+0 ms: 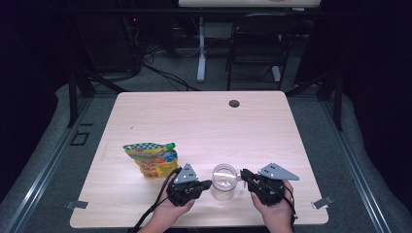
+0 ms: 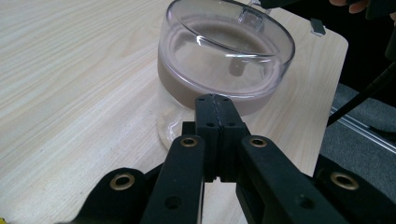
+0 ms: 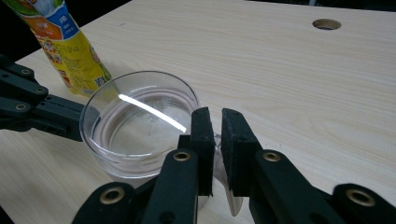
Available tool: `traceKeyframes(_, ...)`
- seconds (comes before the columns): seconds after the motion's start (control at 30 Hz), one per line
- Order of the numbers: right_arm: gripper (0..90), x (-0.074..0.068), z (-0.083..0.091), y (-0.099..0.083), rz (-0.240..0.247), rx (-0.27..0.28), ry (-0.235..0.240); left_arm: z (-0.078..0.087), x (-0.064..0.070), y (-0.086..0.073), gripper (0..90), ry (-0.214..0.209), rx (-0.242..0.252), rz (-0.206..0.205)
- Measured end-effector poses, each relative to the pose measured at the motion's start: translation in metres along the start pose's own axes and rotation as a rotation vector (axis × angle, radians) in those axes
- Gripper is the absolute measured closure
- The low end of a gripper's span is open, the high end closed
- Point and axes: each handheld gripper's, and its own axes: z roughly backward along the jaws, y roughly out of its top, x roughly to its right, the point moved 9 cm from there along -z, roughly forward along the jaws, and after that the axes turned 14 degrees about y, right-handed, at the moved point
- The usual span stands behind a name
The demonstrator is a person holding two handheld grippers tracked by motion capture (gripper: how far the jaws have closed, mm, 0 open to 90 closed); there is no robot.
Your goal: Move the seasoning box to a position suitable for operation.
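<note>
I see a clear cup (image 1: 224, 181) standing upright near the table's (image 1: 204, 121) front edge, between my 2 grippers. The left gripper (image 1: 206, 184) sits at the cup's 9 o'clock, jaws pressed together and empty, tips touching the wall. The right gripper (image 1: 241, 174) at 3 o'clock pinches the cup's handle tab — a narrow gap remains. A yellow snack pouch (image 1: 151, 158) lies at 10 o'clock.

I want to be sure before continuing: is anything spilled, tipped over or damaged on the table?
Nothing stands out. The clear cup stands upright on the table with no spill around it. The yellow pouch lies flat to its left, which seems normal.
</note>
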Motion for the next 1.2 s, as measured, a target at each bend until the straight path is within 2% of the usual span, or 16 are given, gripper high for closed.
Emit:
traceKeyframes(0.3, 76.9, -0.006, 0.003, 0.004, 0.013, -0.012, 0.0, 0.002, 0.002, 0.007, 90.0, -0.003, 0.014, -0.016)
traceKeyframes(0.43, 73.6, -0.01, 0.009, 0.009, 0.043, -0.023, -0.016, 0.003, 0.005, 0.011, 90.0, -0.012, 0.023, -0.018)
traceKeyframes(0.73, 64.6, -0.019, 0.015, -0.013, 0.045, -0.046, -0.005, 0.004, 0.008, 0.02, 90.0, -0.011, 0.03, -0.027)
traceKeyframes(0.93, 55.2, -0.028, 0.008, -0.022, 0.117, -0.085, 0.004, 0.006, 0.01, 0.029, 90.0, -0.012, 0.038, -0.035)
traceKeyframes(1.1, 47.3, -0.03, 0.002, -0.023, 0.178, -0.09, -0.042, 0.007, 0.011, 0.035, 90.0, -0.01, 0.045, -0.038)
traceKeyframes(1.2, 45.4, -0.031, 0.0, -0.021, 0.19, -0.074, -0.051, 0.008, 0.012, 0.037, 90.0, -0.011, 0.052, -0.037)
